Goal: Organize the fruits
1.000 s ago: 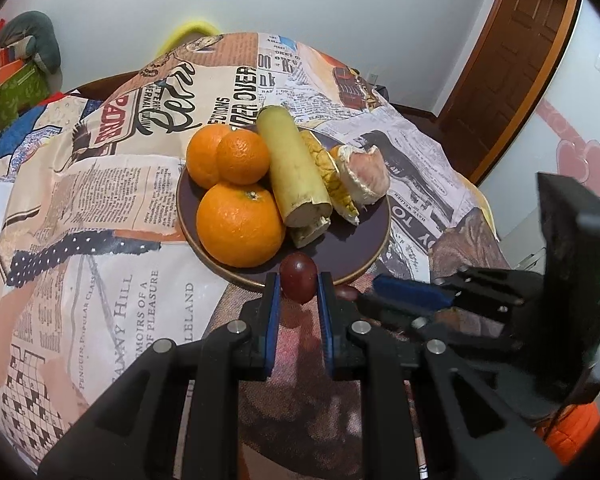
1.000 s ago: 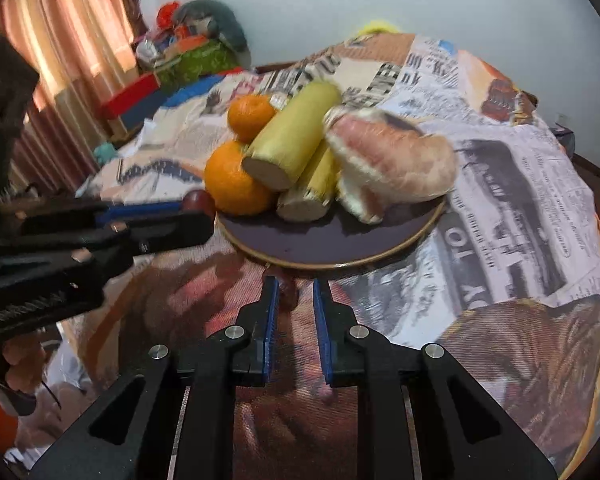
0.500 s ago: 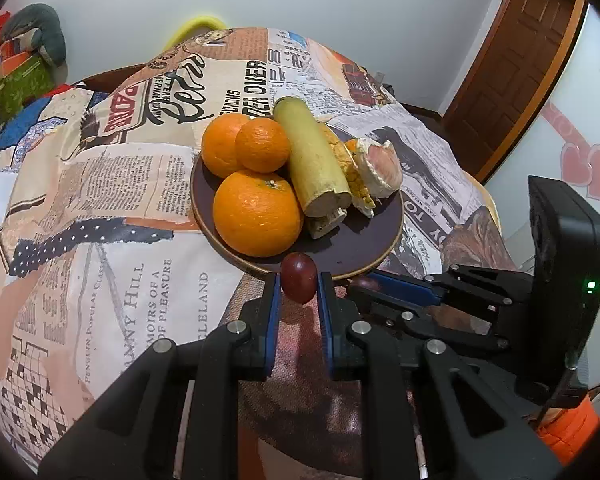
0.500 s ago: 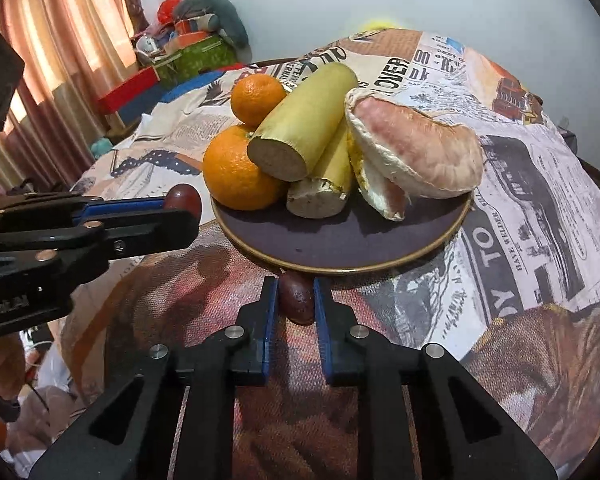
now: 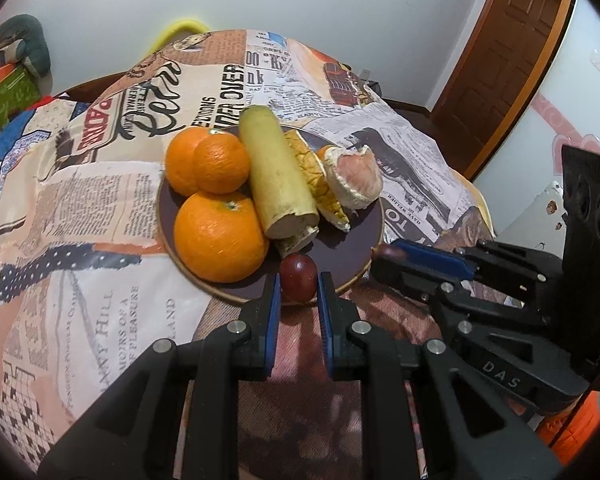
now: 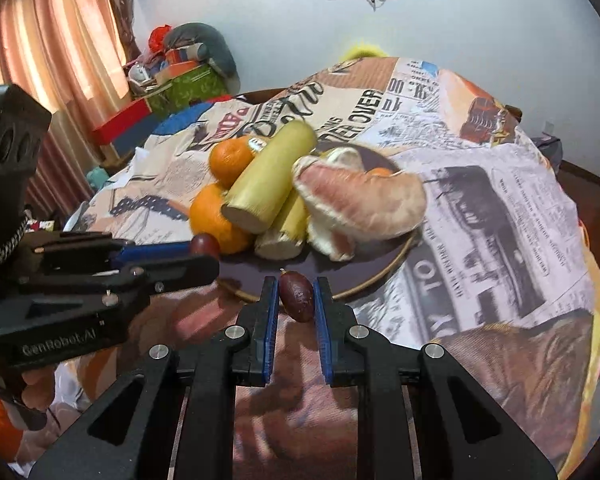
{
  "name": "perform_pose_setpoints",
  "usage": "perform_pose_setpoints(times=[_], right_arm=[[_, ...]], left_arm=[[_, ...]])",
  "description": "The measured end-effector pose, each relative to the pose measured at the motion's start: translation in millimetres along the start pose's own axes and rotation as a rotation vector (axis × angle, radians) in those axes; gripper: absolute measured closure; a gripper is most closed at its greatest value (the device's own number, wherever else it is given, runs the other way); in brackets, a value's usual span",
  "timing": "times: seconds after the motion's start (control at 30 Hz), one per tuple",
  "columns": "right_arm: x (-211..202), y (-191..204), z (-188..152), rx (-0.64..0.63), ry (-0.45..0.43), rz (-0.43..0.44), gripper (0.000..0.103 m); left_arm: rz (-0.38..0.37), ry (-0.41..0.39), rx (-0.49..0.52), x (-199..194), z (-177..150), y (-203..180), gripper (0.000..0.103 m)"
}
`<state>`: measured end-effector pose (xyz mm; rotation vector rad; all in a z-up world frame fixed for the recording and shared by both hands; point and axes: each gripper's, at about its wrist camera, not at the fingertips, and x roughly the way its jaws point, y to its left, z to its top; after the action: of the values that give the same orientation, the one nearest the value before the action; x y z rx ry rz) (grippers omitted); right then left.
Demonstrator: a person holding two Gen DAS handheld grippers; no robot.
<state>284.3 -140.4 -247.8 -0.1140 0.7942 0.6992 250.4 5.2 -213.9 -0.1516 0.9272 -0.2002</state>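
Left claw (image 5: 298,292) pinches a red grape (image 5: 298,278) over the plate (image 5: 356,256) rim

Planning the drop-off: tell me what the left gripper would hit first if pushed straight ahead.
Probably the cut end of the pale yellow stalk on the dark plate. The left gripper, shut on a red grape, points at it, with the big orange just left. Depth is uncertain.

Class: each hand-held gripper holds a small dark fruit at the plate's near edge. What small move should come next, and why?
Probably ease the left hand-held gripper forward and release its grape on the bare near part of the plate; the grape hangs at the rim.
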Motion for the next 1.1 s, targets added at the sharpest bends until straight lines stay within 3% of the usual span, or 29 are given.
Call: perform_pose_setpoints(times=[0.43, 0.63, 0.9, 1.1], right_arm=[[18.3, -12.2, 5.6, 0.000, 0.028, -0.031, 0.086], [11.0, -14.4, 6.5, 0.008, 0.010, -0.040, 0.075], [-35.9, -8.5, 15.5, 0.016, -0.085, -0.057, 0.074], [-93.7, 8.9, 27.1, 0.003, -0.217, -0.079, 0.074]], left_arm=[[-0.010, 0.052, 0.010, 25.5, 5.8, -2.3, 0.085], [0.000, 0.045, 0.003, 20.0, 4.3, -0.1, 0.085], [0.021, -0.049, -0.008, -25.4, 7.1, 0.5, 0.085], [0.043, -0.187, 0.009, -87.9, 9.4, -11.3, 0.085]])
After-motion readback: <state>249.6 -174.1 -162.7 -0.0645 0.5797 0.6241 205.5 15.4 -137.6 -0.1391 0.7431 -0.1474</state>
